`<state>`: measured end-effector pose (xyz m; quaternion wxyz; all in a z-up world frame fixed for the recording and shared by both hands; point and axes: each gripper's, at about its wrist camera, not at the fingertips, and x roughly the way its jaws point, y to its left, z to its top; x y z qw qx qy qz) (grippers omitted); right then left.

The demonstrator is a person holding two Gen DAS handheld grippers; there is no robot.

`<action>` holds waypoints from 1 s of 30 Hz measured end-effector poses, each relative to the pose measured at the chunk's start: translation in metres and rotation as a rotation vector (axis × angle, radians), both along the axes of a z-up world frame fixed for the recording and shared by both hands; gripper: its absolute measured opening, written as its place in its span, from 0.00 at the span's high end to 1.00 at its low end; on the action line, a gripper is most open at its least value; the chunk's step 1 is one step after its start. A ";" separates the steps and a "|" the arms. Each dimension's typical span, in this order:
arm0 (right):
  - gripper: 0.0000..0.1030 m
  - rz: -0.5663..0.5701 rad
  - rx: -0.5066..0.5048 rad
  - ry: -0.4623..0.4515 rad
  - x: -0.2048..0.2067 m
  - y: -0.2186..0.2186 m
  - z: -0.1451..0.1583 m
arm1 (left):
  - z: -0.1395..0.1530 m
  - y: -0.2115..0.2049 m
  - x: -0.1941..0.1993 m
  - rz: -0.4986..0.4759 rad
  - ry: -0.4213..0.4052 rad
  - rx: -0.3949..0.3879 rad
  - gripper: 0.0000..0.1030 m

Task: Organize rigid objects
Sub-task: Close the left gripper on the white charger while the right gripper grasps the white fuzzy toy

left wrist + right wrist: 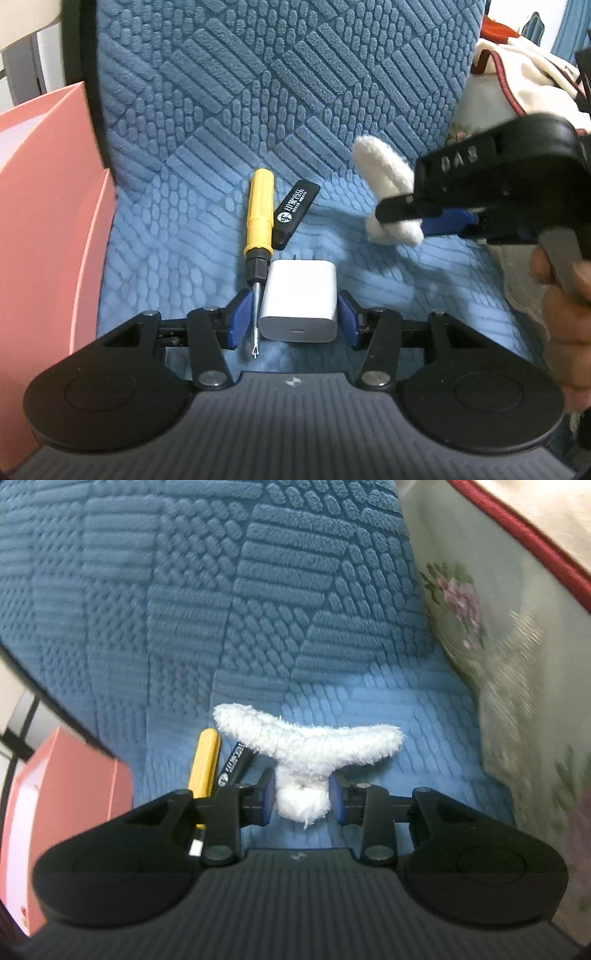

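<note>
On the blue quilted cover lie a white charger, a yellow-handled screwdriver and a black USB stick. My left gripper is open low over the cover. The charger sits between its blue pads, and the screwdriver's metal shaft runs along the inside of the left pad. At the right of the left wrist view my right gripper is shut on a white fluffy plush piece. It holds the piece above the cover. In the right wrist view the plush piece is pinched at its narrow lower part by that gripper.
A pink bin stands at the left edge, also seen as the pink bin. A floral cushion with red piping borders the cover on the right. A person's hand holds the right gripper's handle.
</note>
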<state>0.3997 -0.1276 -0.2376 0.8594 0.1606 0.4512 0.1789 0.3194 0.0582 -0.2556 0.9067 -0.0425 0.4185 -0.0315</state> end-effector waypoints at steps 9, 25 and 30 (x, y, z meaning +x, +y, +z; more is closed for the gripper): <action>0.68 -0.006 -0.039 0.049 -0.055 -0.012 -0.008 | 0.006 0.011 -0.052 0.017 0.021 -0.026 0.46; 0.67 -0.010 -0.117 0.040 -0.126 -0.017 -0.009 | -0.001 -0.009 -0.120 -0.026 0.086 0.021 0.45; 0.66 -0.028 -0.043 0.071 -0.117 -0.025 -0.018 | 0.006 -0.001 -0.129 -0.007 0.068 -0.007 0.45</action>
